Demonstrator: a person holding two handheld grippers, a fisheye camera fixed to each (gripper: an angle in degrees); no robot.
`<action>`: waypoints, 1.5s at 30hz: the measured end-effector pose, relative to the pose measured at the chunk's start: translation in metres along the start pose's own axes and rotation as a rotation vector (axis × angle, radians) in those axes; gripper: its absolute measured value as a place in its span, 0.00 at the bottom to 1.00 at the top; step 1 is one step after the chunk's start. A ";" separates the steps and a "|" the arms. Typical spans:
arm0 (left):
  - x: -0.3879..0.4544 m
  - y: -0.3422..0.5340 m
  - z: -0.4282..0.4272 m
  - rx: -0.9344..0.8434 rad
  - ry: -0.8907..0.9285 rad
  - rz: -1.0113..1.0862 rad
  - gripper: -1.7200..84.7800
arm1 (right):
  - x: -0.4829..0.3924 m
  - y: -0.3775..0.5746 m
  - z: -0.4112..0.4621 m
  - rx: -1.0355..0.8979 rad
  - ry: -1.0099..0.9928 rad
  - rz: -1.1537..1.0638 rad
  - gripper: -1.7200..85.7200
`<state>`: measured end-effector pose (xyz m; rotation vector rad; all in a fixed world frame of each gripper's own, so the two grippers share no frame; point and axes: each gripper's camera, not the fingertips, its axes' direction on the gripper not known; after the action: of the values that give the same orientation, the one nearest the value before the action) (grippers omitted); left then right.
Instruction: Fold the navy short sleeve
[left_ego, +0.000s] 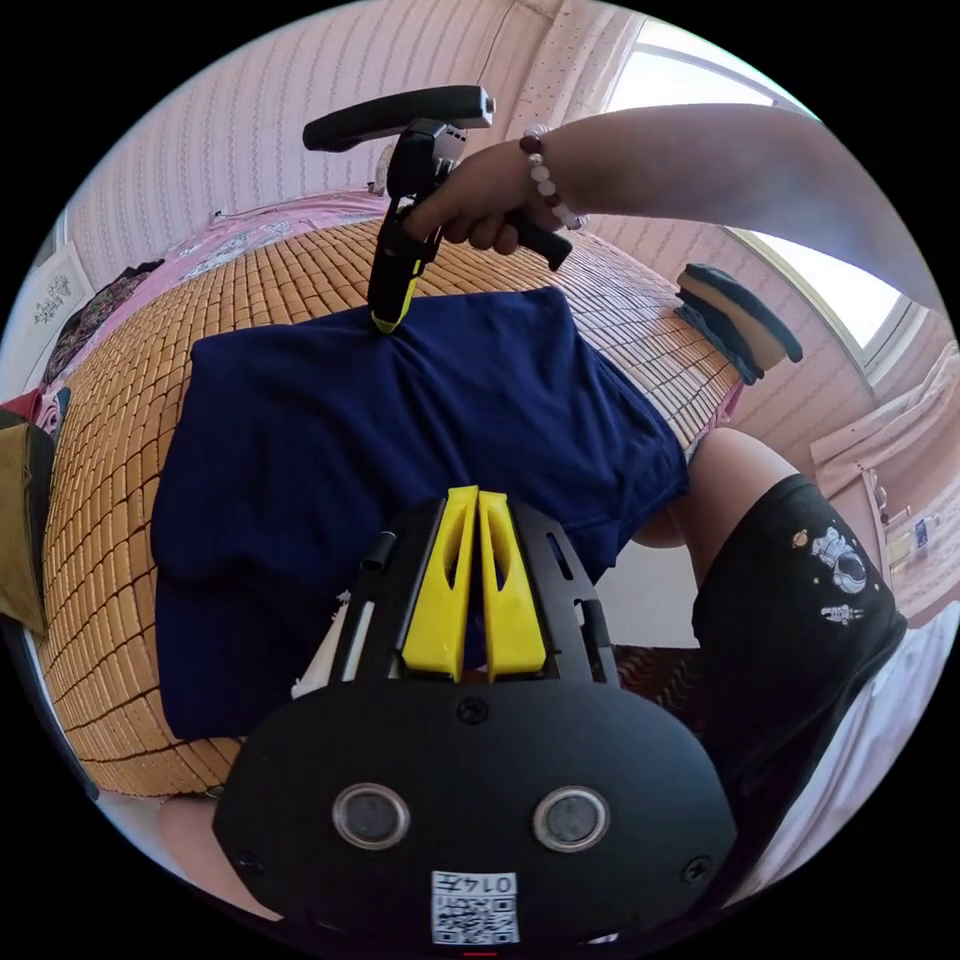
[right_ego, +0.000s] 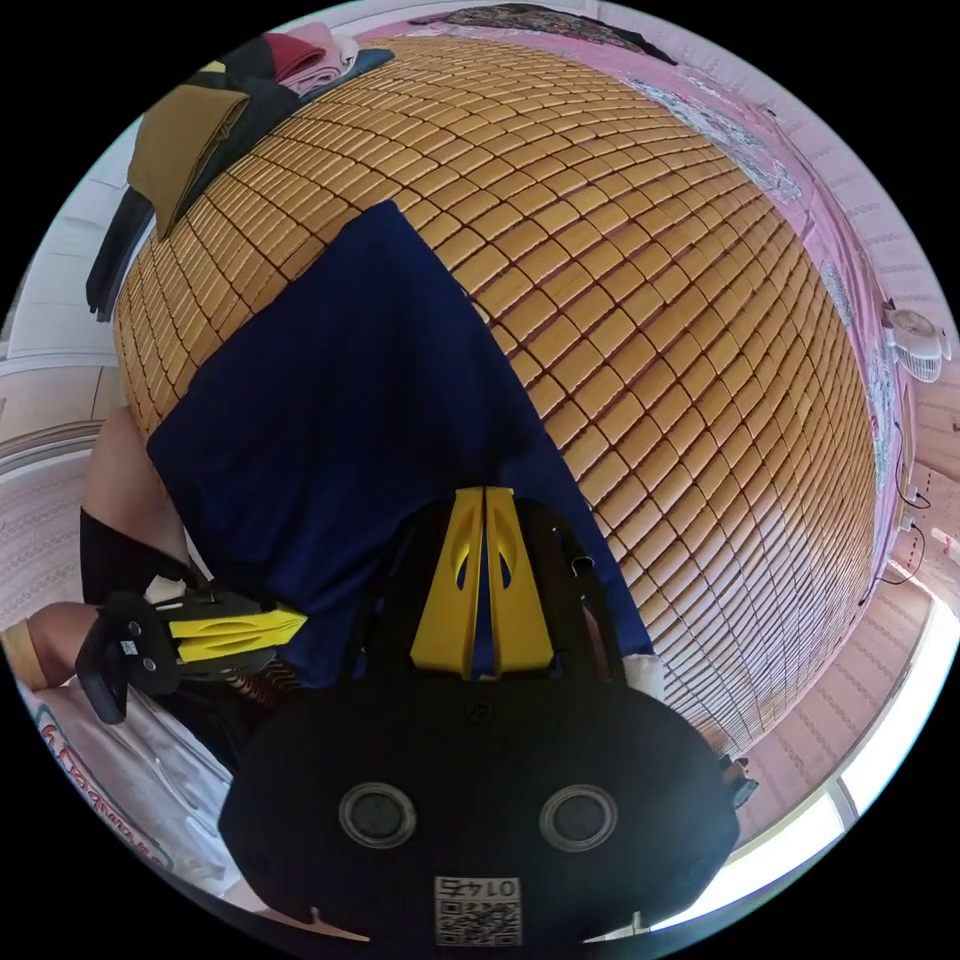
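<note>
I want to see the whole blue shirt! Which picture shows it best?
The left gripper view: the navy shirt lies spread on the bamboo mat, nearly all edges visible, with the right gripper at its far edge. In the right gripper view, the shirt is partly hidden behind the gripper.

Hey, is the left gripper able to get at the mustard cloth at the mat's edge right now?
Probably not: the left gripper is shut on the navy shirt, and the mustard cloth lies off to the side.
</note>
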<state>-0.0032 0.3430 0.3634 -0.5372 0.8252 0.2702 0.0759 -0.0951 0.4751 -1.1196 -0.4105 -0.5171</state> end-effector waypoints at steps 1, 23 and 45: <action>-0.002 0.001 0.002 0.001 0.006 -0.005 0.01 | 0.002 -0.001 0.000 -0.003 -0.009 0.001 0.02; 0.019 0.026 0.001 0.181 0.380 0.212 0.11 | 0.059 0.274 0.005 0.504 -0.386 0.440 0.03; 0.117 -0.005 0.074 0.006 0.288 0.545 0.21 | 0.094 0.393 0.149 0.021 -0.332 0.542 0.12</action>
<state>0.1217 0.3819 0.3183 -0.3391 1.2481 0.7006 0.3736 0.1585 0.2943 -1.2405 -0.3762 0.1517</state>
